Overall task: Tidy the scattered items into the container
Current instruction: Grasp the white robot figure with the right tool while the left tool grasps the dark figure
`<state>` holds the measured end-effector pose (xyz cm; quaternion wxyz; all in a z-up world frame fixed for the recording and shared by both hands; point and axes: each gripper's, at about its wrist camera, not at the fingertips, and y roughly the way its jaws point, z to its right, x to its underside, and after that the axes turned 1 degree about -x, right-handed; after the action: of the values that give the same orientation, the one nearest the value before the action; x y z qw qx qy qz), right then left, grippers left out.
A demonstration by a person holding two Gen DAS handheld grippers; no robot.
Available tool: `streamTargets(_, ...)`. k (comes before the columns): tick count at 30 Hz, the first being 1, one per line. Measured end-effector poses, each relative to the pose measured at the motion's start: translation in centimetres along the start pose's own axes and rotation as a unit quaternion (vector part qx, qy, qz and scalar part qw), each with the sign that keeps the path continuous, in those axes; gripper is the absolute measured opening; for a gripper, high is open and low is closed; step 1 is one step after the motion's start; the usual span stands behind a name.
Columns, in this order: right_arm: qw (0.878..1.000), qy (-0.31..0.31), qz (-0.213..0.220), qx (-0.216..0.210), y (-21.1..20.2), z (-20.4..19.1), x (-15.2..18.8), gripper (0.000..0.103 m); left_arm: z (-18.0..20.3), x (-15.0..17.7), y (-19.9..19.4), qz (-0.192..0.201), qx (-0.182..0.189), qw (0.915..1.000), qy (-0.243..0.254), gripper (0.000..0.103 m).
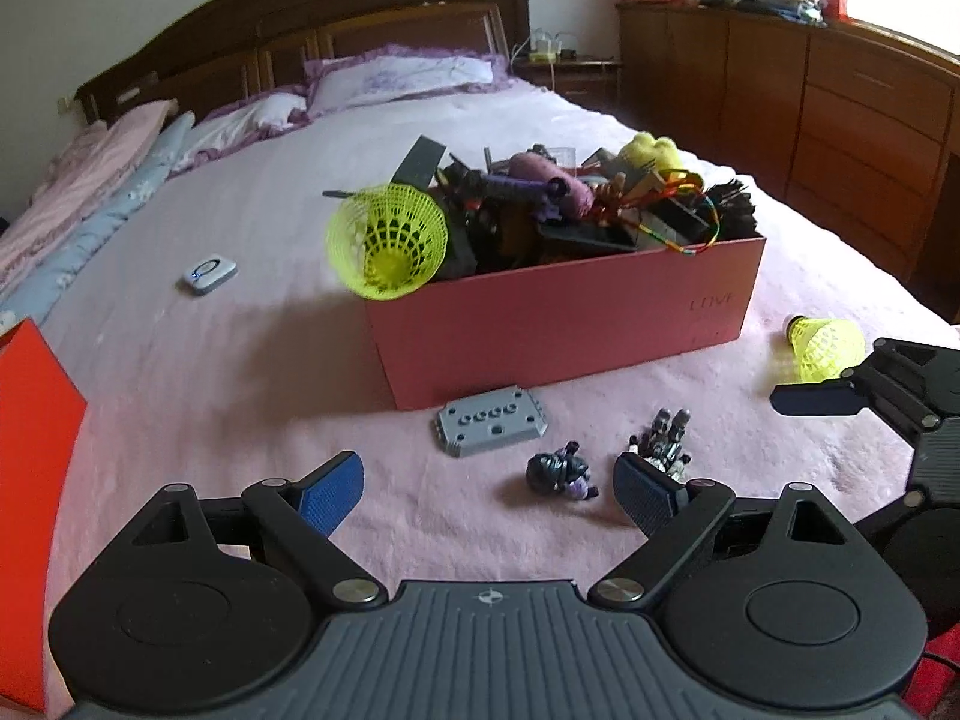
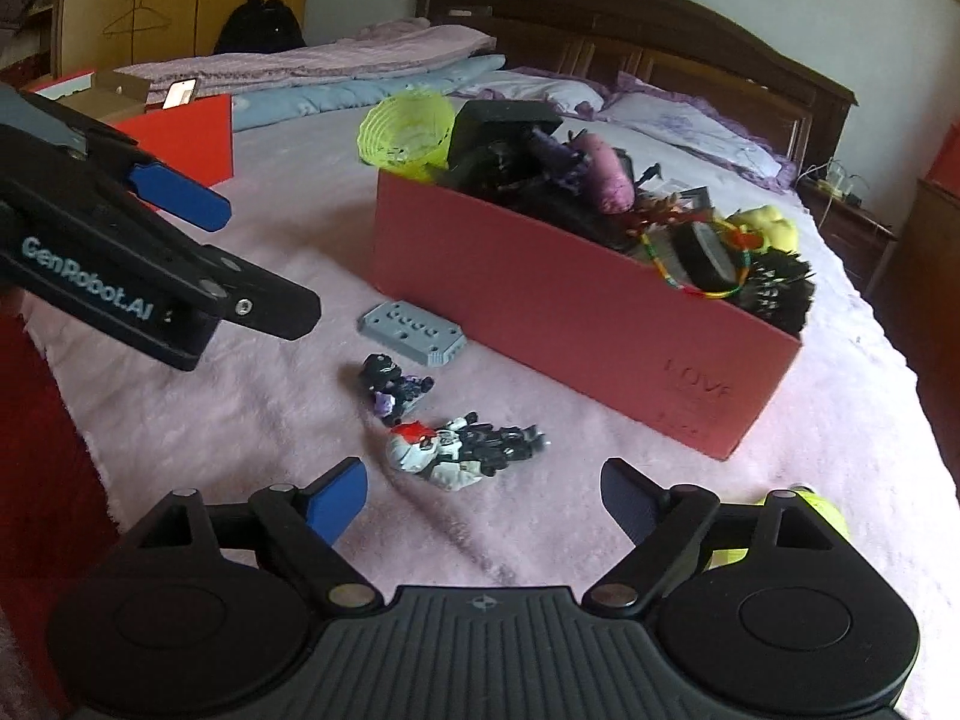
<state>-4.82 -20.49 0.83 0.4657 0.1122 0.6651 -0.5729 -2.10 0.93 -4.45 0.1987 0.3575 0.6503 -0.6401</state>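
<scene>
Both tongs gape empty: left gripper (image 1: 489, 489), right gripper (image 2: 483, 495). Toy figures (image 2: 462, 450) lie before the overfull red box (image 1: 564, 324) (heaped); we expect additions may topple the perched shuttlecock (image 1: 387, 240).

- Red box (image 1: 558, 324): one, heaped full.
- Yellow shuttlecocks: two; one (image 1: 387, 240) perched on the box's corner, one (image 1: 825, 348) on the blanket beside the box's short end.
- Grey studded plate (image 1: 491, 421): one, just in front of the box.
- Toy figures: two, in front of the box; one dark with purple (image 1: 561, 471), one black, white and red (image 2: 462, 450).
- Small silver device (image 1: 207, 274): one, well apart from the box.
</scene>
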Motion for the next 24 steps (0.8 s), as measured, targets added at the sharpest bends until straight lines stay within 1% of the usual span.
streamTargets(4, 1.0, 0.012, 0.0, -0.006, 1.3, 0.2, -0.3, 0.088, -0.4, 0.4, 0.2, -0.007, -0.002, 1.0, -0.004, 0.091)
streamTargets(8, 1.0, 0.019, -0.008, 0.005, 3.1, 0.5, -0.8, 0.089, -0.8, 0.6, 0.6, -0.011, -0.003, 0.9998, -0.014, 0.091)
streamTargets(14, 1.0, 0.014, -0.013, -0.014, 4.9, 0.7, -1.7, 0.09, -1.3, 1.4, 1.3, -0.023, -0.001, 0.9994, -0.026, 0.091)
streamTargets(20, 0.999, 0.028, -0.025, -0.024, 6.9, 0.7, -2.2, 0.09, -1.9, 1.6, 1.5, -0.027, 0.0, 0.9986, -0.045, 0.091)
streamTargets(22, 0.999, 0.029, -0.03, -0.028, 7.1, 0.6, -2.1, 0.086, -1.9, 1.6, 1.6, -0.028, 0.001, 0.9984, -0.048, 0.091)
streamTargets(23, 0.999, 0.03, -0.031, -0.029, 7.1, 0.6, -1.9, 0.081, -1.8, 1.6, 1.6, -0.028, 0.002, 0.9985, -0.048, 0.091)
streamTargets(24, 0.999, 0.032, -0.032, -0.031, 7.0, 0.6, -1.8, 0.08, -1.8, 1.6, 1.6, -0.027, 0.003, 0.9985, -0.047, 0.091)
